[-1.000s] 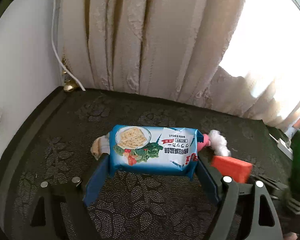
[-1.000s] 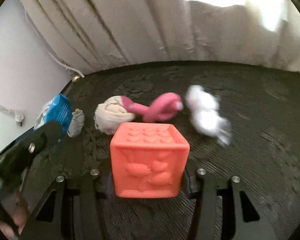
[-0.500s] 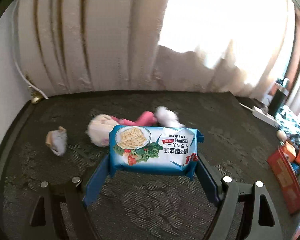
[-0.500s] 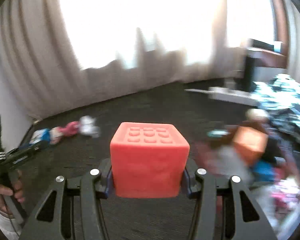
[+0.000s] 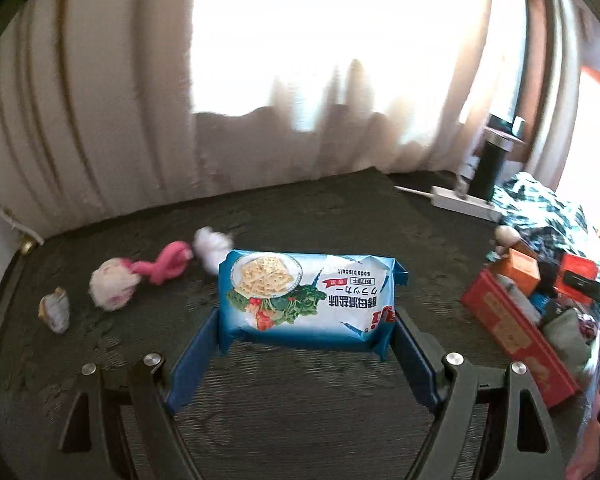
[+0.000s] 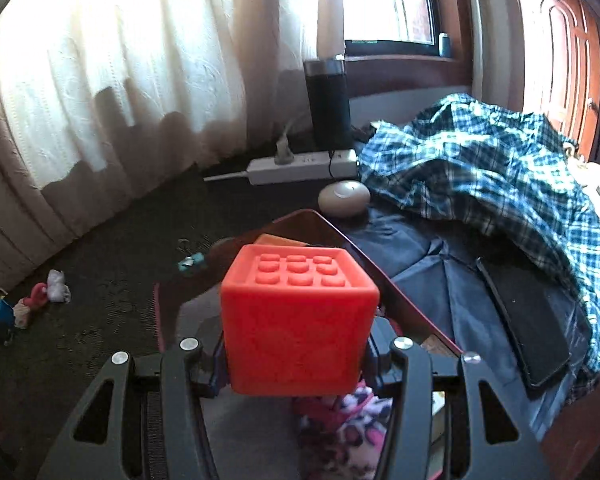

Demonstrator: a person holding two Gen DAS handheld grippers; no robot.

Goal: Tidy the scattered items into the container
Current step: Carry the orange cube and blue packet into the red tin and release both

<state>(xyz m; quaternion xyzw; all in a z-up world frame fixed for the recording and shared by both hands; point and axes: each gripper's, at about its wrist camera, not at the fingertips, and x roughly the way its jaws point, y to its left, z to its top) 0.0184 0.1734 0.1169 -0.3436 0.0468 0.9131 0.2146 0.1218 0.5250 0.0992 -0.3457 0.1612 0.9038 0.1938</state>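
My left gripper [image 5: 306,346] is shut on a blue soda biscuit packet [image 5: 308,300], held crosswise above the dark carpet. Behind it on the floor lie a pink and white rope toy [image 5: 160,272] and a small grey plush piece [image 5: 54,310]. A red box [image 5: 516,344] with several items in it stands at the right. In the right wrist view my right gripper [image 6: 296,364] is shut on an orange-red studded cube [image 6: 296,328], which hangs over the box's dark red rim [image 6: 380,276]. The rope toy [image 6: 40,296] lies far off at the left.
A white power strip [image 6: 300,168], a black cylinder [image 6: 328,104] and a round beige device [image 6: 344,198] stand behind the box. A plaid shirt [image 6: 480,168] and a dark flat slab [image 6: 524,332] lie to its right. Curtains [image 5: 100,120] line the back. A small teal item [image 6: 192,262] lies on the carpet.
Both grippers have swung right with their loads. The right one carried the cube from beside the rope toy to above the red box. The box has come into the left view.
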